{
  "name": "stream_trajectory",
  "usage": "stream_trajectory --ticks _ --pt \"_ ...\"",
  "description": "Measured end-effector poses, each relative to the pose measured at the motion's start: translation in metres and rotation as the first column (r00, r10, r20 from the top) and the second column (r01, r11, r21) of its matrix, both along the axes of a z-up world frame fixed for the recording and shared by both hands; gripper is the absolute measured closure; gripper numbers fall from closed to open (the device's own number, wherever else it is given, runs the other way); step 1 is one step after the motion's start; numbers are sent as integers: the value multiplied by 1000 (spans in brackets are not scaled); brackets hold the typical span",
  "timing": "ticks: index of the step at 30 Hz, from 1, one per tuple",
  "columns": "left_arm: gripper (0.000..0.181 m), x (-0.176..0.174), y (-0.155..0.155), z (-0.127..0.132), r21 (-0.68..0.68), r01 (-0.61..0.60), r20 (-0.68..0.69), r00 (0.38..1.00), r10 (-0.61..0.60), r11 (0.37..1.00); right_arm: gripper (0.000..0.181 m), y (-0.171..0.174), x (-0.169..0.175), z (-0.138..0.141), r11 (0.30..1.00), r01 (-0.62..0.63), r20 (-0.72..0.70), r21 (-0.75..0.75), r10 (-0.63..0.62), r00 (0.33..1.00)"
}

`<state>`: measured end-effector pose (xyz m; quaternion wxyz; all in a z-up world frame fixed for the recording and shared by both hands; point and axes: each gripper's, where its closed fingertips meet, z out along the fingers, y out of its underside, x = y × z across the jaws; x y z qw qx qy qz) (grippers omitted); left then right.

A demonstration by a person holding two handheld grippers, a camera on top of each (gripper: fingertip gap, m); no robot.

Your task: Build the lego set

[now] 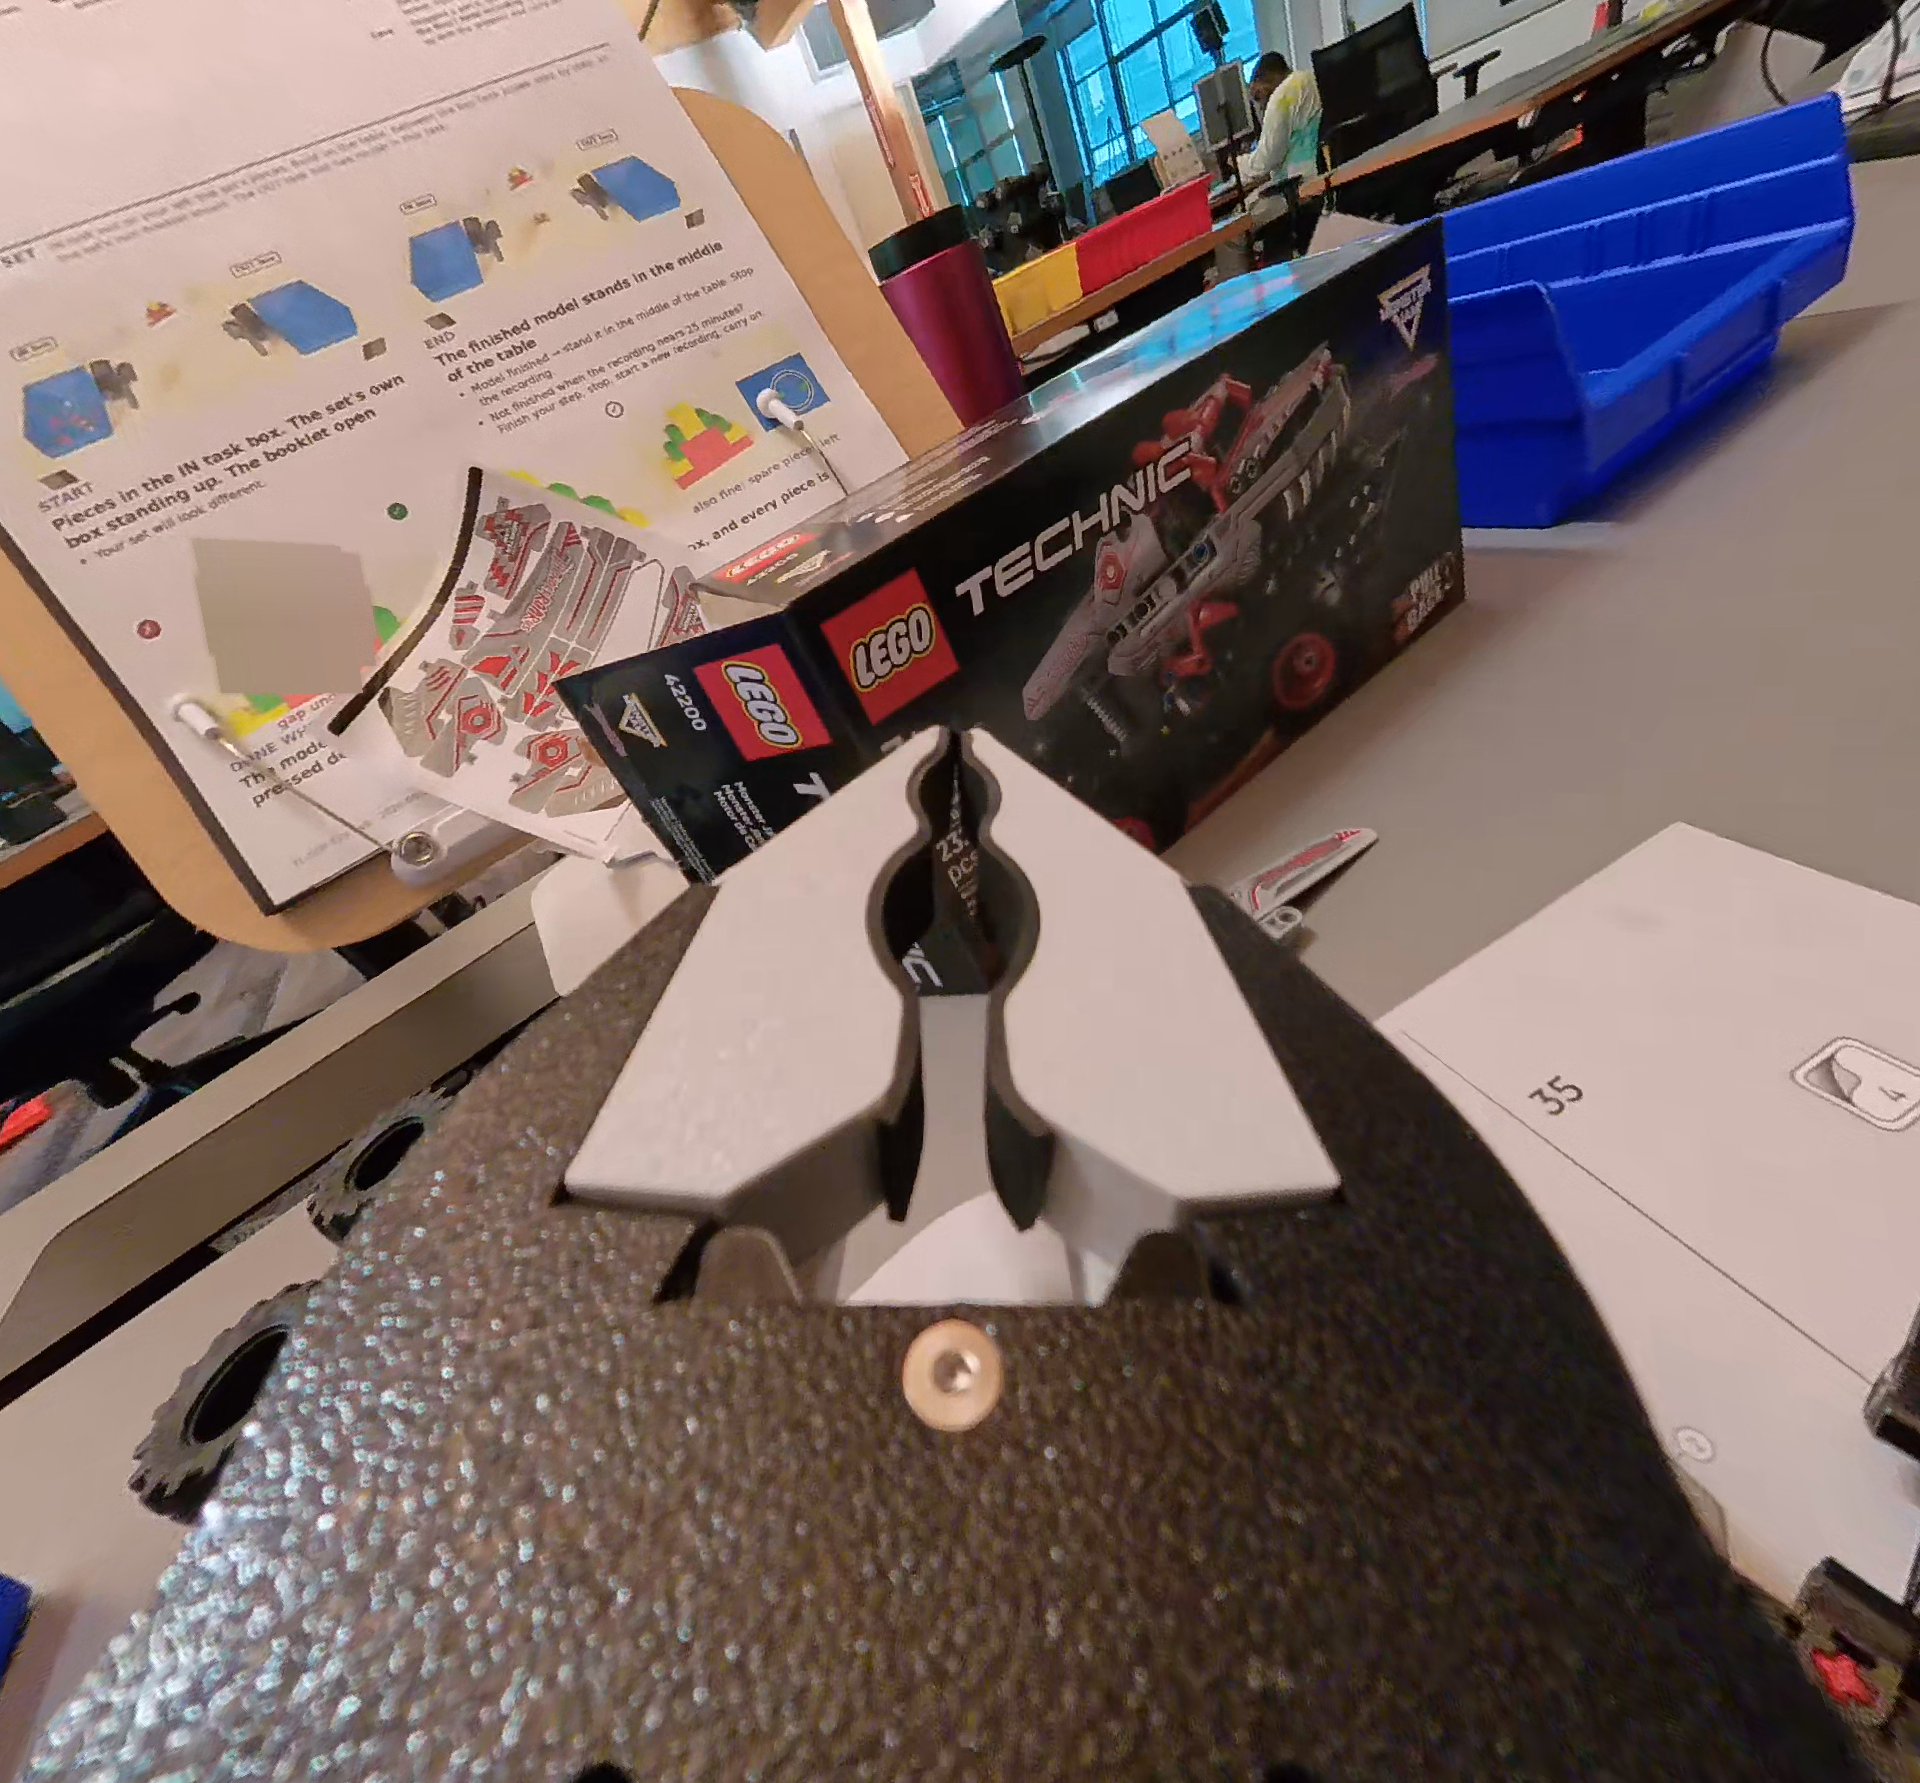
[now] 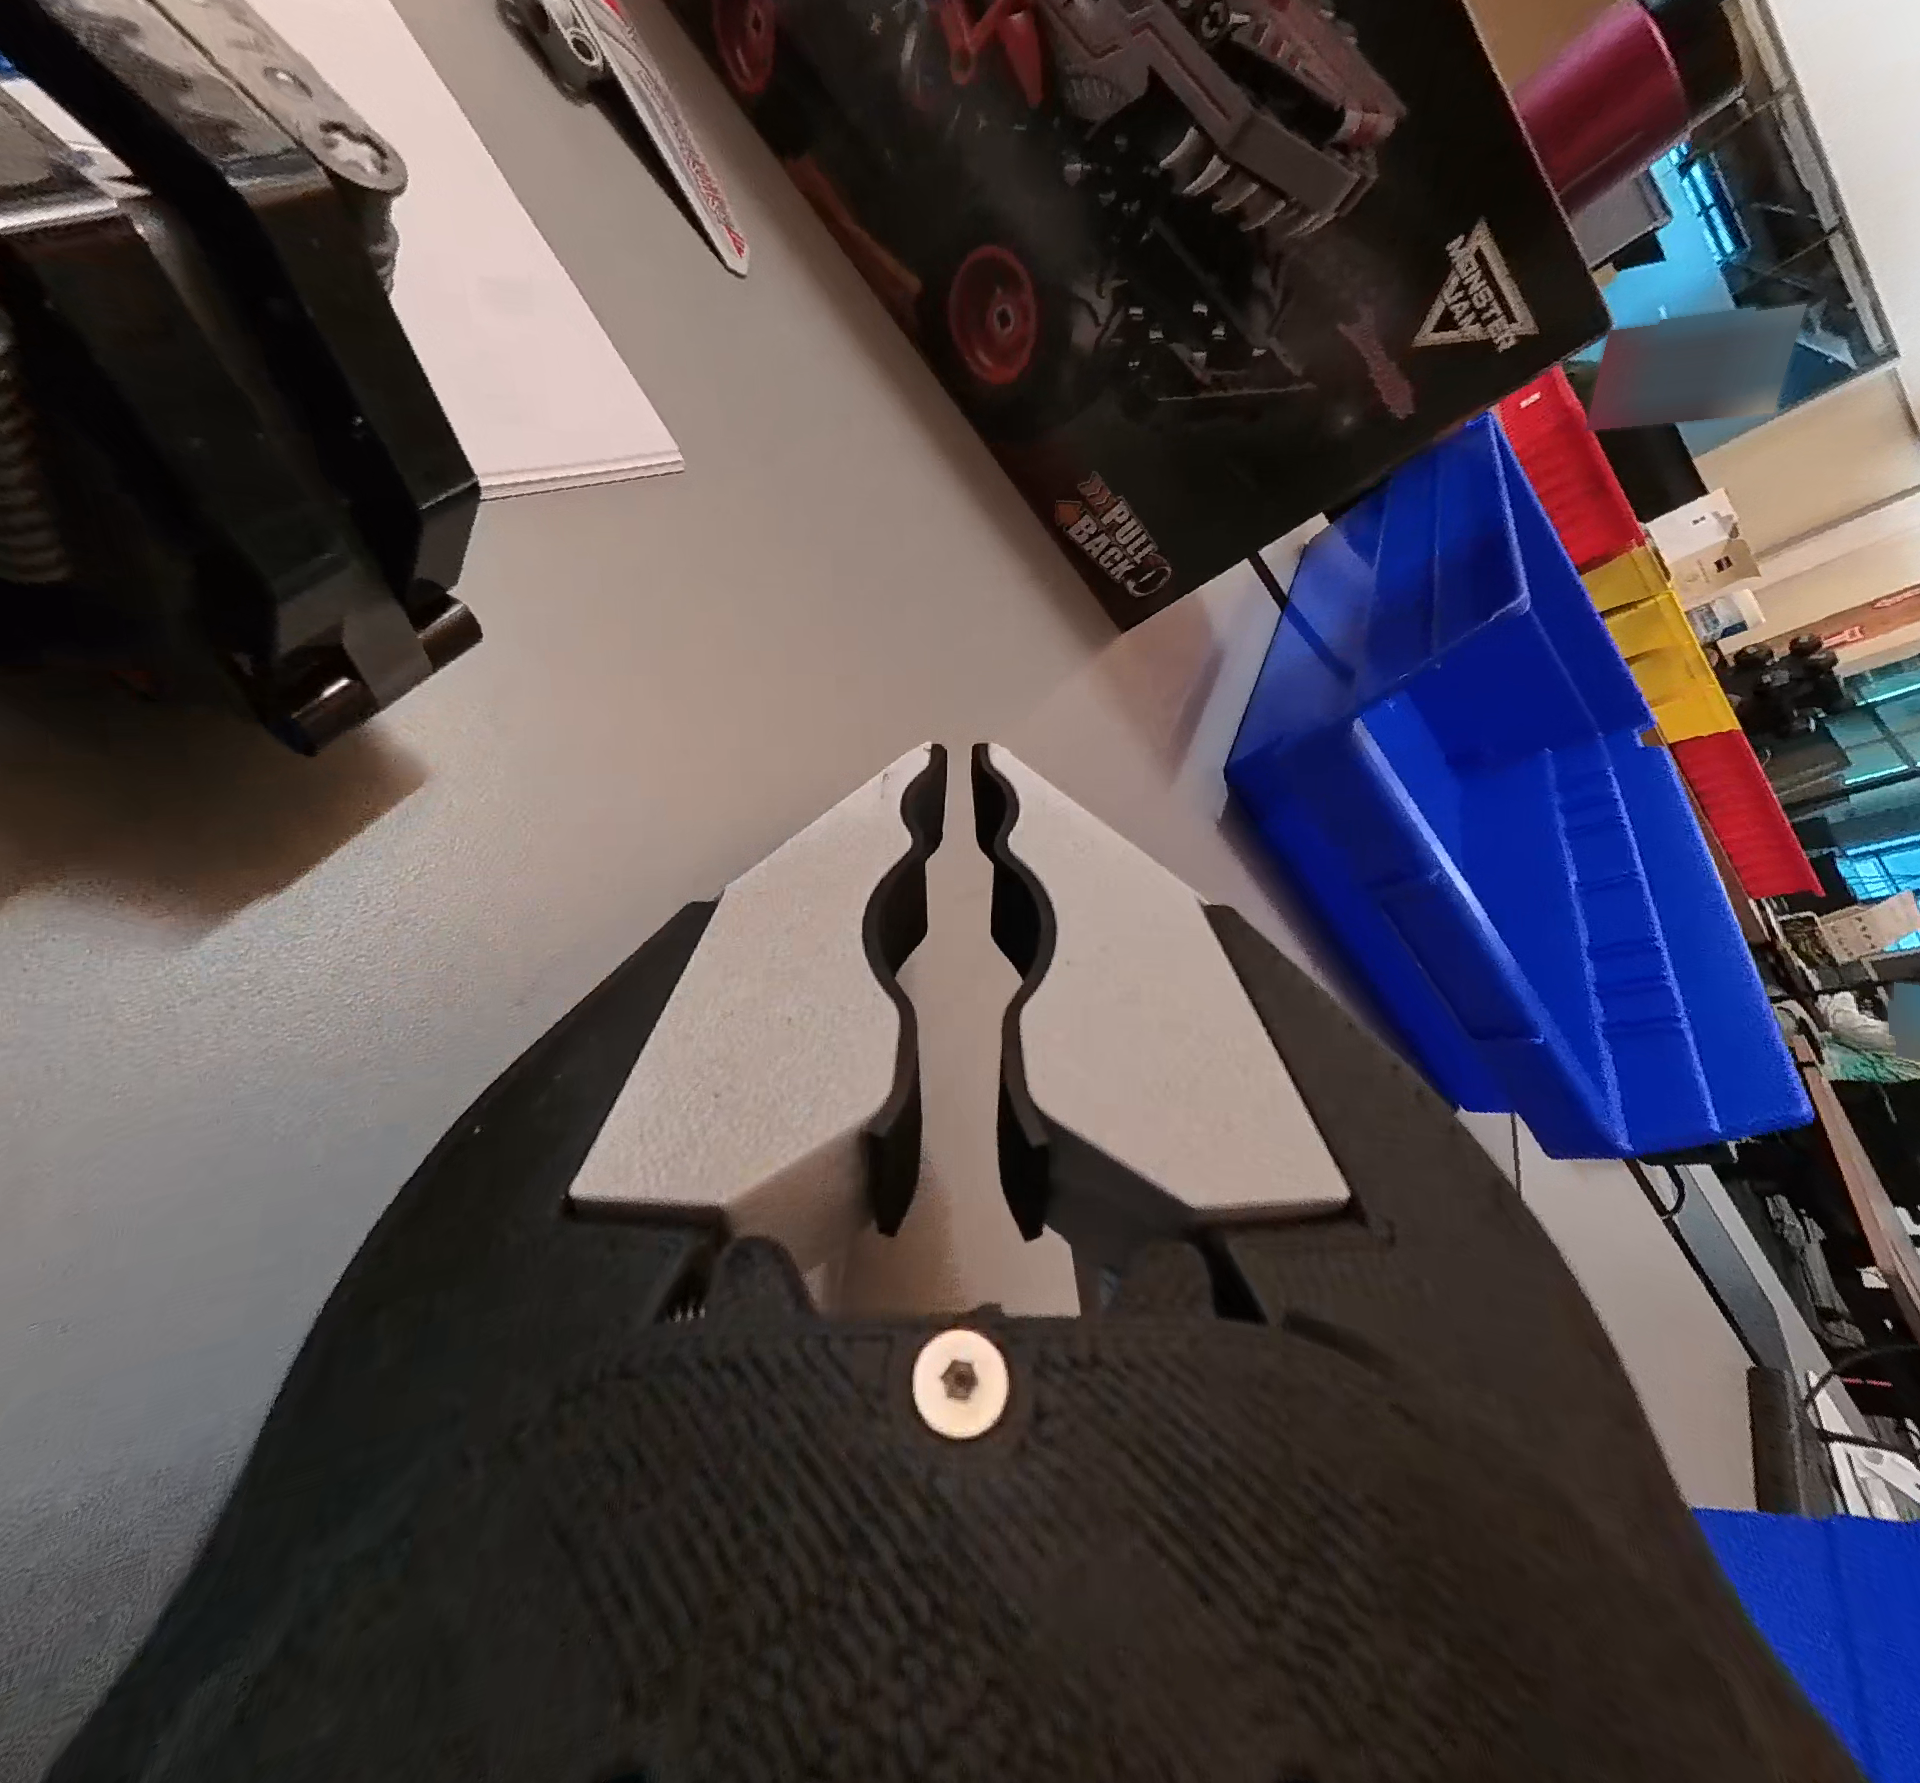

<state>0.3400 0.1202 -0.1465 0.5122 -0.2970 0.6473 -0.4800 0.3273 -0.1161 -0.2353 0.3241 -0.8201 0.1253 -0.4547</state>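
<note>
The black Lego box (image 1: 1091, 590) stands on the grey table behind my left gripper (image 1: 956, 746), whose grey fingers are shut and hold nothing. A white instruction booklet (image 1: 1662, 1058) lies open to its right. A grey panel piece with a red sticker (image 1: 1299, 860) lies between booklet and box. Two black tyres (image 1: 239, 1370) lie at the left. A sticker sheet (image 1: 520, 673) leans at the box's left end. My right gripper (image 2: 959, 757) hovers over bare table, shut and empty. The box (image 2: 1091, 175), panel piece (image 2: 623, 81) and booklet (image 2: 468, 227) lie ahead of it.
A blue bin (image 1: 1642, 331) sits right of the box, also in the right wrist view (image 2: 1507, 850). A printed sheet on a wooden board (image 1: 312, 279) stands at the back left beside a maroon cup (image 1: 951, 331). The left gripper's black body (image 2: 208, 331) hangs over the booklet. Spacing between my two grippers at the tips: around 25 cm.
</note>
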Motion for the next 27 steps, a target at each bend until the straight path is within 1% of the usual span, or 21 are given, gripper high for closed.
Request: stream_trajectory --ticks 4,7,15,20,27 --pt "181 0 -1 -4 4 9 -11 1000 -9 1000 179 1 0 -2 1000 -3 -5 -15 3 1000" --pt "181 -1 -1 -2 -7 13 -10 1000 -13 1000 179 1 -1 -3 1000 -9 -2 -21 9 1000" --pt "181 -8 3 13 -15 14 26 1000 -14 1000 179 3 -2 -8 998 -19 -16 -55 18 1000" --pt "181 -12 29 26 -10 -24 52 998 24 1000 180 4 -3 -13 996 -26 -25 -89 24 999" --pt "181 -30 89 22 69 -125 83 989 119 990 181 3 -2 -14 995 -15 -16 -99 13 1000"
